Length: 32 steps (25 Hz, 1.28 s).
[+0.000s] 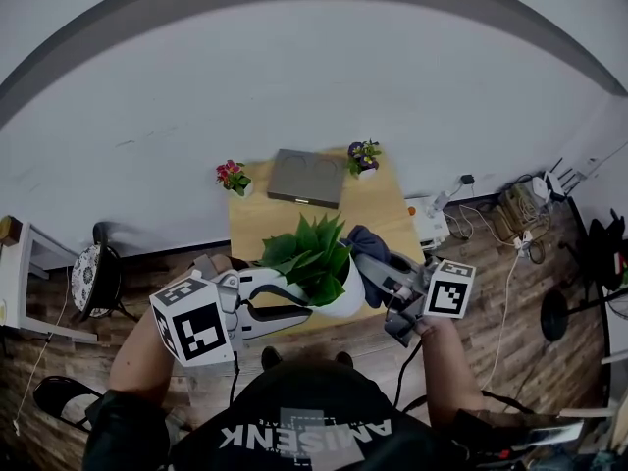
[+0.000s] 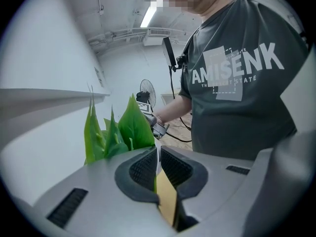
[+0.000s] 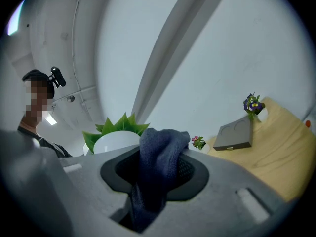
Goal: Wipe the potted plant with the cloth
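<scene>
The potted plant (image 1: 312, 253) has broad green leaves in a white pot (image 1: 345, 302) and stands at the near edge of the wooden table (image 1: 383, 209). My left gripper (image 1: 292, 297) reaches in from the left. In the left gripper view its jaws (image 2: 158, 156) are closed on a thin leaf seen edge-on, and more leaves (image 2: 116, 130) rise just beyond. My right gripper (image 1: 373, 271) comes in from the right, shut on a dark blue cloth (image 1: 365, 241). The bunched cloth (image 3: 160, 154) fills its jaws beside the pot (image 3: 116, 141).
At the table's far edge sit a flat grey box (image 1: 307, 178), a small pink-flowered pot (image 1: 234, 177) and a purple-flowered pot (image 1: 364, 157). A stool (image 1: 95, 278) stands on the floor to the left. A white box (image 1: 429, 219) and cables (image 1: 500, 226) lie to the right.
</scene>
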Motion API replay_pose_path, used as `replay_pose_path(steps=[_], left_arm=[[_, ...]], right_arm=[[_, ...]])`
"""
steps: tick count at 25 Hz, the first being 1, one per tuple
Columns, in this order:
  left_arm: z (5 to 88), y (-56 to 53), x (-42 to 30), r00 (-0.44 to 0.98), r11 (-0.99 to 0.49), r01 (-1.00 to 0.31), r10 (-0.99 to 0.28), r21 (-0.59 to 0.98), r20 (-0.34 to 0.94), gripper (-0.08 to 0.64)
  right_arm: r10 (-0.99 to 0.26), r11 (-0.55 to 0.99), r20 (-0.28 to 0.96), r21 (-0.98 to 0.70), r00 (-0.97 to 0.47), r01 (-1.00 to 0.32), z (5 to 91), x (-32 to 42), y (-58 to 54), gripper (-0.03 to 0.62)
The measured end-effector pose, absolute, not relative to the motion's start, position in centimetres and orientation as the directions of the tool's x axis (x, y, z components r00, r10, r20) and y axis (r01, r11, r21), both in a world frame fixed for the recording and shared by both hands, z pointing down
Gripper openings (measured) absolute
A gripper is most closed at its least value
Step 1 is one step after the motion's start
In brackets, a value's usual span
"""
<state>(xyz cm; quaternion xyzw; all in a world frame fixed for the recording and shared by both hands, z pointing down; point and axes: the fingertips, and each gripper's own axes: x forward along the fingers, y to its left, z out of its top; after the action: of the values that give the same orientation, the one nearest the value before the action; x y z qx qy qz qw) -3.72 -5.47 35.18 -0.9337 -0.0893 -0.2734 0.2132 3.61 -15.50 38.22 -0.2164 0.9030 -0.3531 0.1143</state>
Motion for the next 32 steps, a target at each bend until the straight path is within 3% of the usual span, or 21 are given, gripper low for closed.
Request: replay_pose_path(steps=[11,16,19,24,32], left_arm=[[34.9,-6.2,-4.3,0.837,-0.902,0.275,0.054,-0.333,0.545,0.018],[32.8,-5.1,-4.0,0.860,-0.913,0.293,0.123,-0.283,0.496,0.018],[31.9,-4.0,-4.0,0.867,-0.918,0.318,0.182,-0.235,0.464,0.018],[29.9,-2.7,-3.6,0.891,-0.920,0.331,0.231,-0.211,0.390,0.018],[30.6,-2.5,-3.6,0.878,-0.927,0.327,0.226,-0.184,0.422,0.017]], right_arm=[[-0.457,0.631,0.027,-0.694,-0.889,-0.346,41.9,4.7,-14.3,0.124],[-0.484,0.633,-0.026,-0.700,-0.875,-0.329,40.5,5.6,-15.6,0.124],[-0.463,0.650,-0.110,-0.717,-0.880,-0.252,38.7,5.0,-16.7,0.124],[-0.321,0.660,-0.218,-0.749,-0.922,-0.053,37.3,1.3,-16.5,0.124],[-0.170,0.622,-0.383,-0.757,-0.908,0.203,36.0,-0.3,-14.8,0.124]])
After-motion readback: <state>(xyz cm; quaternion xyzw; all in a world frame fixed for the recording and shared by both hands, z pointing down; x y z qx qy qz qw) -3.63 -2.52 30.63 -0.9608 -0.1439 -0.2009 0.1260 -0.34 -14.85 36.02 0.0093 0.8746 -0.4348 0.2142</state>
